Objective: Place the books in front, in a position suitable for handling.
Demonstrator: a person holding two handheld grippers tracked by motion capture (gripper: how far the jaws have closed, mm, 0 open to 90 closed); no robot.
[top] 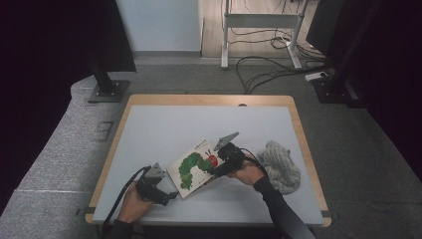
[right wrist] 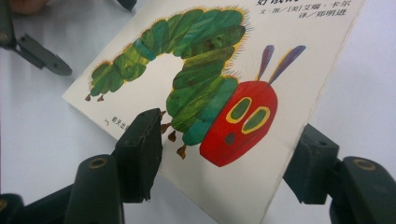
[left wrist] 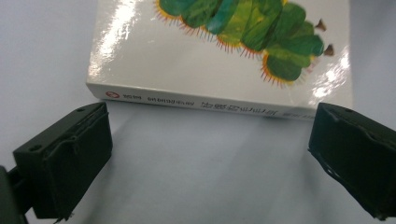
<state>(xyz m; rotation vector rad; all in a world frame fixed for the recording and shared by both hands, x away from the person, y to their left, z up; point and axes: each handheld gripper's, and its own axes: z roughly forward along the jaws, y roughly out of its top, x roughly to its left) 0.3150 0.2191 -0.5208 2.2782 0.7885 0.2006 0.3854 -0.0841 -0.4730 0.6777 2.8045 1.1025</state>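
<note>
Two grippers flank a caterpillar picture book (top: 195,167) lying near the front middle of the pale worktop (top: 164,129). The left gripper (left wrist: 205,149) has its jaws wide and empty, just short of the book's spine. The right gripper (right wrist: 224,161) straddles the raised cover's corner with half-closed jaws, one over it and one beneath; whether they press it I cannot tell. A grey cloth (top: 281,167) lies to the right.
</note>
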